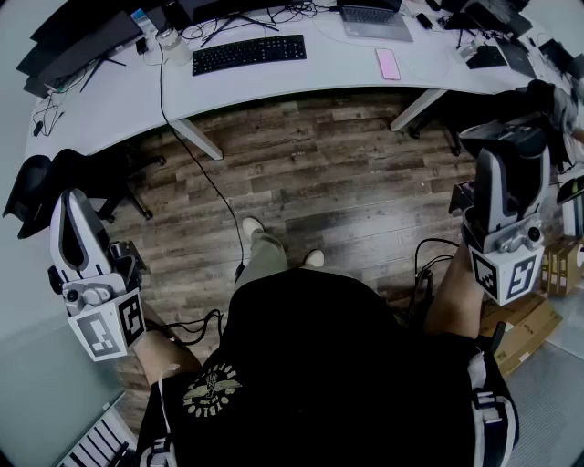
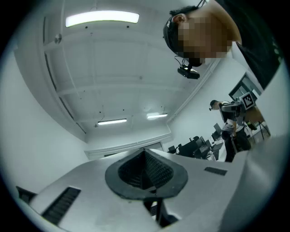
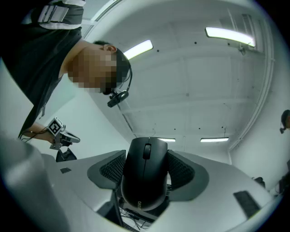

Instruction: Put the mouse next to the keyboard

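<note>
A black mouse (image 3: 145,181) sits between the ribbed pads of my right gripper (image 3: 147,156), which is shut on it, wheel end pointing away from the camera. In the head view that gripper (image 1: 508,137) is raised at the right, well short of the desk, with the mouse a dark shape at its tip. The black keyboard (image 1: 248,53) lies on the white curved desk (image 1: 310,82) far ahead. My left gripper (image 2: 146,154) is shut with nothing in it; in the head view it (image 1: 73,208) is held up at the left. Both gripper views look up at the ceiling.
On the desk are a pink phone (image 1: 389,64), a laptop (image 1: 374,20), a white cup (image 1: 173,44) and monitors with cables. A black chair (image 1: 36,187) stands at the left, cardboard boxes (image 1: 525,328) at the right. A cable (image 1: 205,173) runs over the wooden floor.
</note>
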Demonstrator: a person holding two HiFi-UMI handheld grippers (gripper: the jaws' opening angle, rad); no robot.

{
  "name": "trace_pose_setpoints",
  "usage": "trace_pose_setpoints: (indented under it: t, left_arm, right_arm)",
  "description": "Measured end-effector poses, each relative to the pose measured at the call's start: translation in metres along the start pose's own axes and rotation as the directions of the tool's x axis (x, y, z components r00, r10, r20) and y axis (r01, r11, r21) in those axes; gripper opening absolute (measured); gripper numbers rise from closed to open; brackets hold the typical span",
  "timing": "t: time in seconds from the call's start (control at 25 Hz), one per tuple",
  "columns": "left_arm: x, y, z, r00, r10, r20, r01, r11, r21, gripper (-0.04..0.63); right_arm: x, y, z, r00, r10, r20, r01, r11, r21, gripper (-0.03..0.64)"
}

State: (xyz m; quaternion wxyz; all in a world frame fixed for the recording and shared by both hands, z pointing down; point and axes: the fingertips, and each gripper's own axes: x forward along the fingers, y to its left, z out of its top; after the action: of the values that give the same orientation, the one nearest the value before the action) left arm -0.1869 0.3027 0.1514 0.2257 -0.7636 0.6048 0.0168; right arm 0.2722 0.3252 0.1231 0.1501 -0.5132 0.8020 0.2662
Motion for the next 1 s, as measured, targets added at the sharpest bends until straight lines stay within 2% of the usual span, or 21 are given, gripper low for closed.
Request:
trace_pose_setpoints:
  t: [0.24, 0.4, 0.68, 1.0]
  left_arm:
    - [-0.027, -0.010, 0.021, 1.000, -0.013, 0.012, 0.013, 1.000, -0.009, 0.002]
    - [-0.033, -0.003, 0.028, 0.999, -0.040, 0.030, 0.040, 0.999, 0.003, 0.002]
    - [-0.054, 0.050, 0.006, 0.999, -0.030, 0.012, 0.031, 0.999, -0.017, 0.002]
    - [-0.075, 0.085, -0.032, 0.999, -0.045, -0.001, 0.045, 0.994, -0.098, 0.002]
  right_arm:
    - [-0.035, 0.014, 0.034, 1.000, 0.003, 0.002, -0.003, 1.000, -0.012, 0.288]
    - [-0.040, 0.027, 0.052, 0.999, -0.029, 0.019, 0.029, 0.999, -0.027, 0.288]
    - [-0.019, 0.075, 0.062, 0.998, -0.058, 0.016, 0.058, 0.998, -0.018, 0.288]
    - [-0.010, 0.124, 0.070, 0.997, -0.072, -0.027, 0.071, 0.996, -0.056, 0.288]
